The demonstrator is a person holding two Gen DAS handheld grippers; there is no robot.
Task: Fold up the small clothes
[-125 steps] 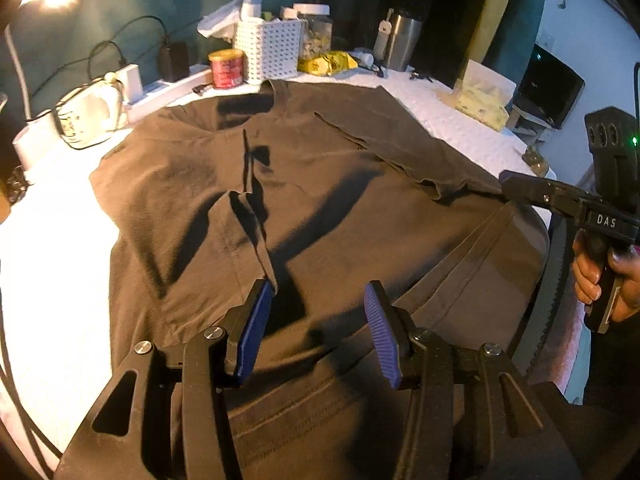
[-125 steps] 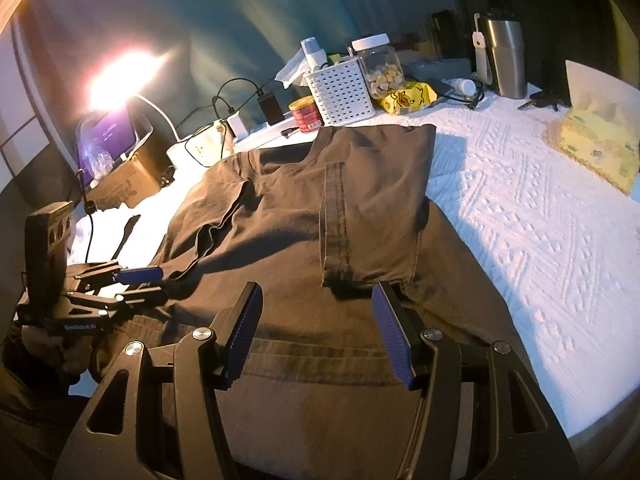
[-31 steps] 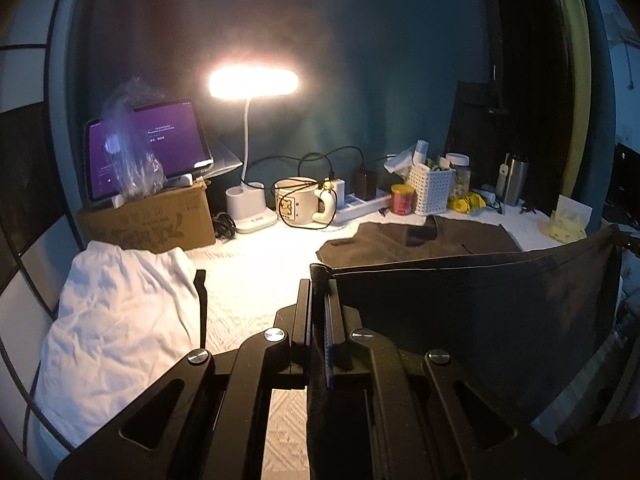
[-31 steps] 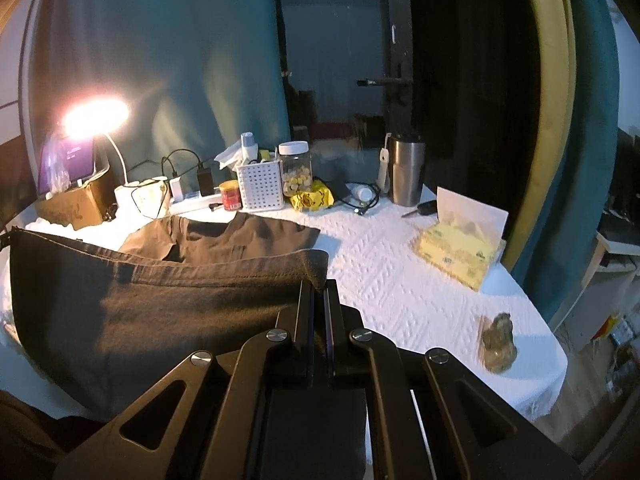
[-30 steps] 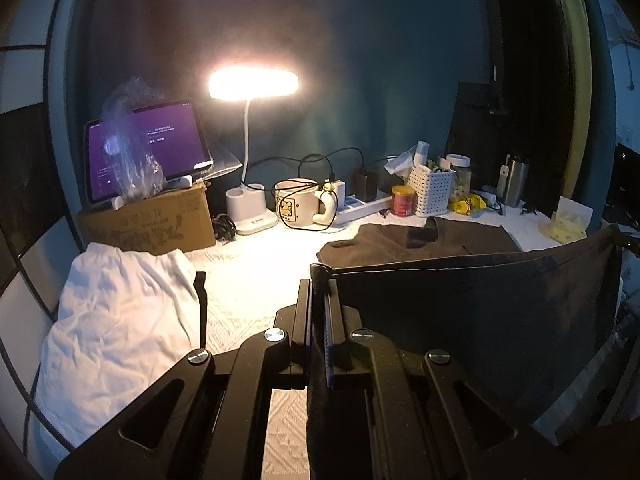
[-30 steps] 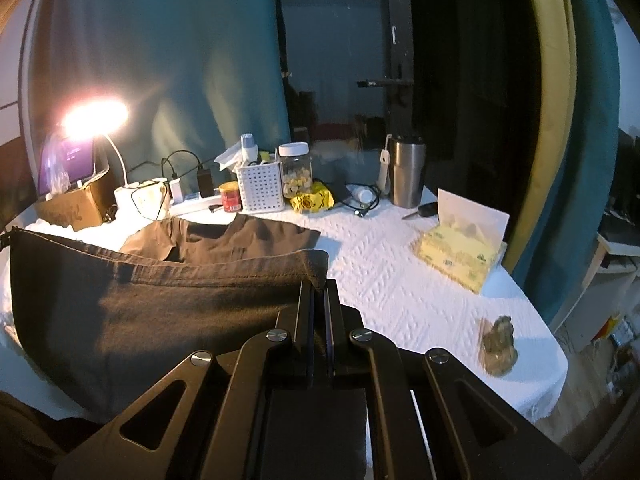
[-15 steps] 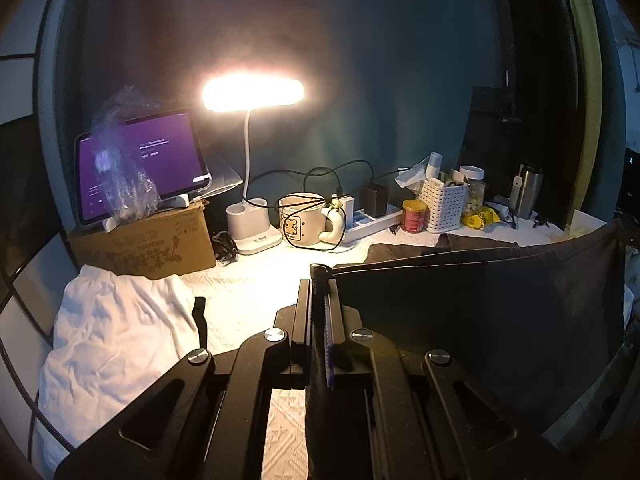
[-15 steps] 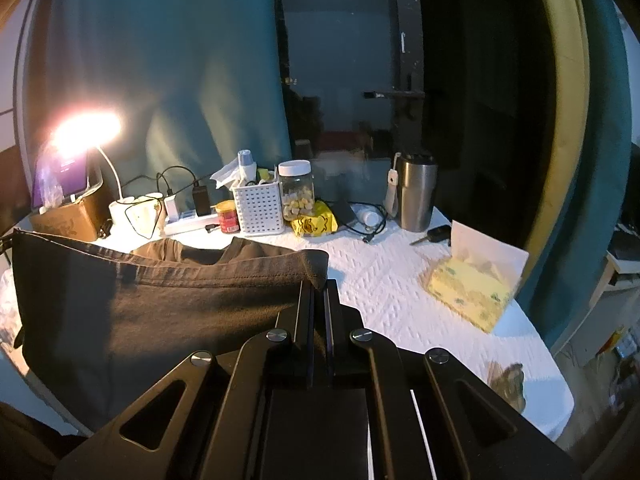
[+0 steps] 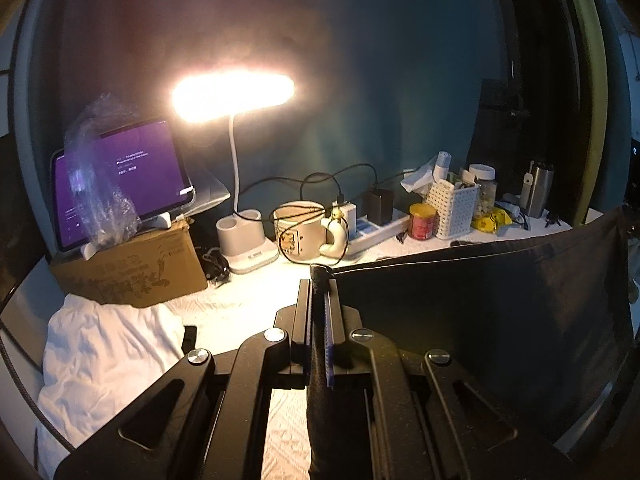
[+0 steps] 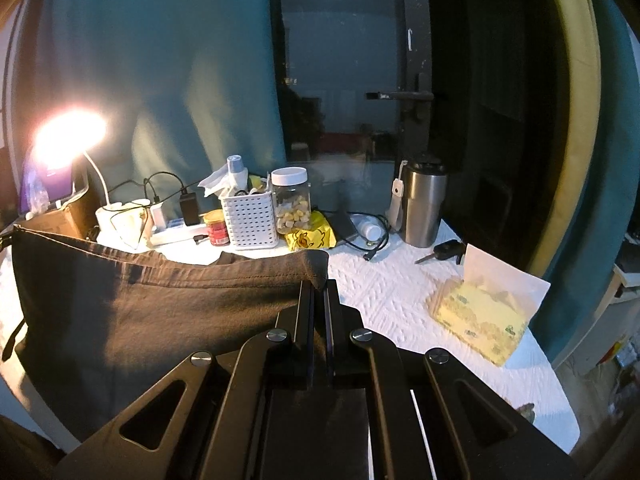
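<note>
A dark brown t-shirt (image 9: pixel 480 304) hangs stretched between my two grippers, its bottom hem held up above the white table. My left gripper (image 9: pixel 319 280) is shut on one hem corner. My right gripper (image 10: pixel 319 280) is shut on the other hem corner of the shirt (image 10: pixel 152 304). The lifted cloth hides most of the table under it. A strip of the shirt's far part lies on the table behind the raised hem (image 10: pixel 240 258).
A white cloth (image 9: pixel 104 352) lies at the left. At the back stand a cardboard box (image 9: pixel 132 268) with a tablet, a lit desk lamp (image 9: pixel 234 94), a mug (image 9: pixel 304 236), a white basket (image 10: pixel 250 218), a jar (image 10: pixel 291 200) and a steel tumbler (image 10: pixel 424 204). A tissue pack (image 10: pixel 484 312) lies at the right.
Both grippers closed on the shirt's bottom hem corners and lifted it. Over the last second they have risen higher, so the raised cloth covers more of the shirt lying behind.
</note>
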